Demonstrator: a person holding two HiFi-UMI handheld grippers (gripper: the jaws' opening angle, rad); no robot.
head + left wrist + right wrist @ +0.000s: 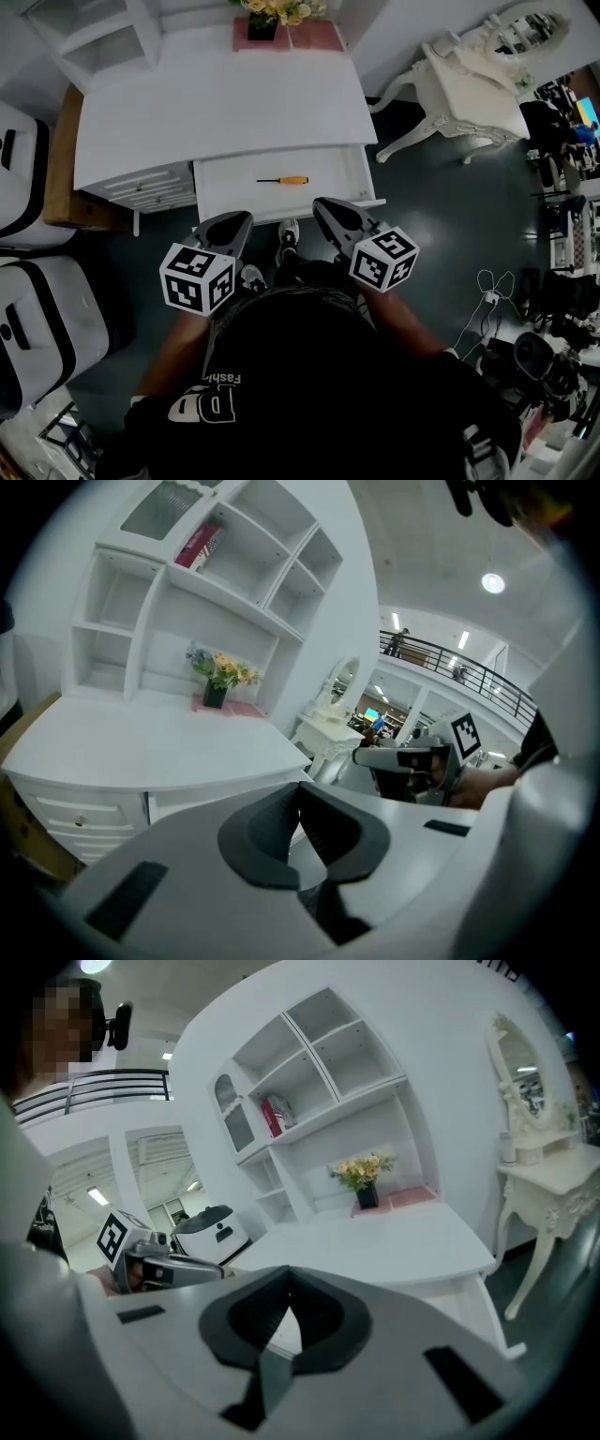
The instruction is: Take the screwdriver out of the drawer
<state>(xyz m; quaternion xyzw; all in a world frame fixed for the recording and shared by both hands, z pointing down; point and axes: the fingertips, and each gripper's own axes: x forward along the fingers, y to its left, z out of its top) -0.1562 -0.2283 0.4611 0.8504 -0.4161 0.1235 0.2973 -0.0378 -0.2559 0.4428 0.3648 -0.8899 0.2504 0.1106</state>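
Note:
The screwdriver, orange handle and thin dark shaft, lies crosswise in the open white drawer of the white desk. Both grippers hover side by side just in front of the drawer's front edge, nearer to me than the screwdriver. My left gripper is shut, its dark pads meeting at the tip with nothing between them. My right gripper is shut and empty too. The screwdriver does not show in either gripper view.
A flower pot on a pink mat stands at the desk's back edge under a white shelf unit. Small closed drawers sit left of the open one. An ornate white chair stands right; white cases left.

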